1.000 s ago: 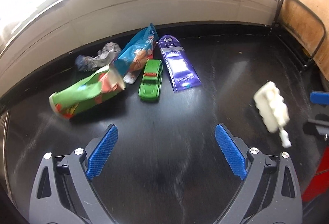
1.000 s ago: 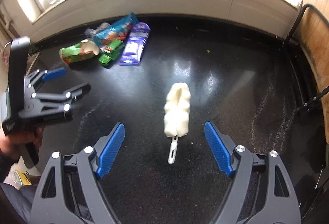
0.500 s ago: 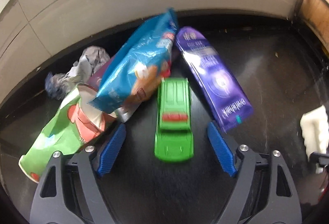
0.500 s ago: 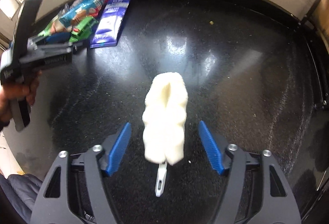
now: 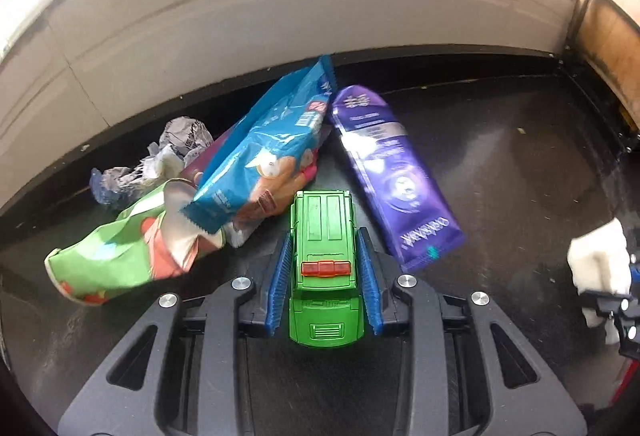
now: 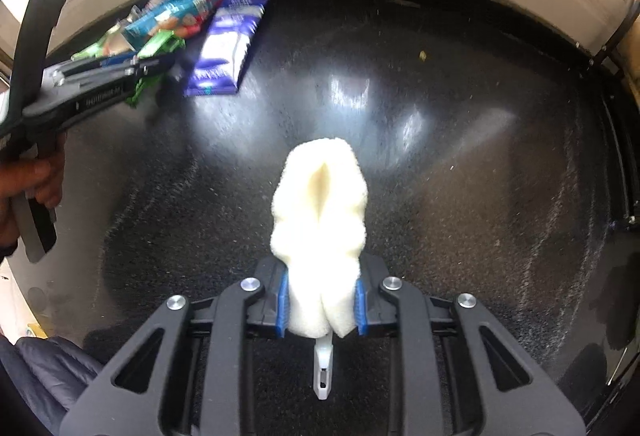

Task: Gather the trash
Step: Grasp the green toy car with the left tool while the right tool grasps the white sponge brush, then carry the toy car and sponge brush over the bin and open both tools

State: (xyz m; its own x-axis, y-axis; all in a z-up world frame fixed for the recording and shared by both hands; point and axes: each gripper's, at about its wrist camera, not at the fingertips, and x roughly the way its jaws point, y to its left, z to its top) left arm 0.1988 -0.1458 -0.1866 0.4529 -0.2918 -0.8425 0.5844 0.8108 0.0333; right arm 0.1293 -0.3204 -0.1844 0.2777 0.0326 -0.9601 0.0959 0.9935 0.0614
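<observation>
Left gripper (image 5: 325,268) clamps the green toy car (image 5: 325,264) by its sides; the car's long axis runs near to far on the glossy black table (image 5: 500,175), boxy hard plastic, red bar on the roof. Purple wrapper (image 5: 390,175) lies just right of it, blue bag (image 5: 264,147) and green bag (image 5: 120,260) to the left, crinkly foil, with crumpled paper (image 5: 160,159) behind. Right gripper (image 6: 320,306), jaws closing, squeezes the fluffy white duster (image 6: 320,220), pointing far, plastic handle toward the camera.
</observation>
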